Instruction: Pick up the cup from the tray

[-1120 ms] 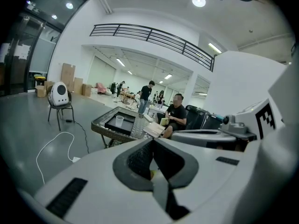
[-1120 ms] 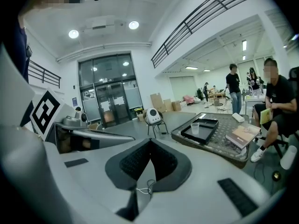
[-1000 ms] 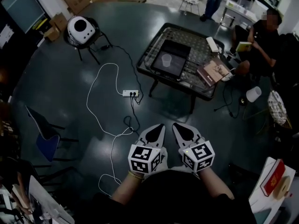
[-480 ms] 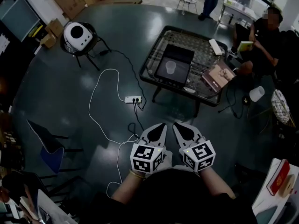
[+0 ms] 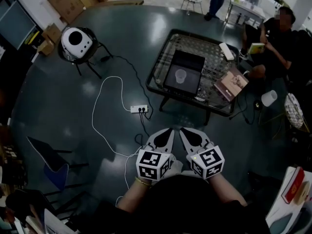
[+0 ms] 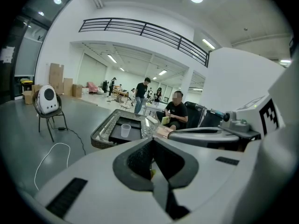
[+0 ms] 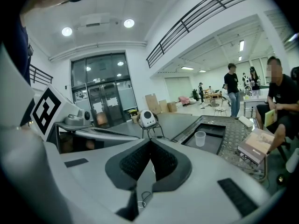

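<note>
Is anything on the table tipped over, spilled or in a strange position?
Nothing stands out. The cup stands upright in the black tray on the table, and no spill shows around it.

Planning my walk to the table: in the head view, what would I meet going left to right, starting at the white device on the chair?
white device → power strip → cup → book → white bin

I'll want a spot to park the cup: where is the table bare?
Bare: the tray floor around the cup, and the table mesh strip left of the tray. Crowded: the right end, where a book and a white flat object lie.
</note>
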`<move>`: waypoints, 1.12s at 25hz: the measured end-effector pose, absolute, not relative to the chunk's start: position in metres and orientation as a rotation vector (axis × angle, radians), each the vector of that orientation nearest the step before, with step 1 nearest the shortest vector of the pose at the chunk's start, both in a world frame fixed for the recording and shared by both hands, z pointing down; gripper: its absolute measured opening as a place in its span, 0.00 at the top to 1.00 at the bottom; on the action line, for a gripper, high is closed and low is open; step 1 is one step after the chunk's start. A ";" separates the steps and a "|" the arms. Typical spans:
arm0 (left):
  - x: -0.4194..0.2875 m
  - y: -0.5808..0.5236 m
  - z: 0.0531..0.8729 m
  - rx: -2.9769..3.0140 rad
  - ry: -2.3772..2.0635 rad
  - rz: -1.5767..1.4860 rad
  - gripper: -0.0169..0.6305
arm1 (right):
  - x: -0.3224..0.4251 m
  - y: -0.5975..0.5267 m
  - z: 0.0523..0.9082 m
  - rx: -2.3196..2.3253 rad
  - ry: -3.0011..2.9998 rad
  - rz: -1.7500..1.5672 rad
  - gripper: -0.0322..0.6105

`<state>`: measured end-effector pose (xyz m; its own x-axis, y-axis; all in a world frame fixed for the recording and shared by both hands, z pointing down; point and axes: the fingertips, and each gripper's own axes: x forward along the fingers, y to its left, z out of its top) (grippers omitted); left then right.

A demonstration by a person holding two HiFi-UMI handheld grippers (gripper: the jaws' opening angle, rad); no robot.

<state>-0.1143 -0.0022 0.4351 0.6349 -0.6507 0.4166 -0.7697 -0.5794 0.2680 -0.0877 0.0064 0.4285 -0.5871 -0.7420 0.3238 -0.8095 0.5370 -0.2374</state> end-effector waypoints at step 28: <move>-0.102 -0.094 0.465 2.455 -1.067 0.450 0.96 | -0.067 -0.092 0.448 1.430 -2.497 0.590 0.93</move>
<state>-0.1025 -0.0939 0.4651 0.6521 -0.6106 0.4493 -0.7480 -0.6149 0.2499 -0.0668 -0.0919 0.4476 -0.5098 -0.7785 0.3662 -0.8600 0.4507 -0.2392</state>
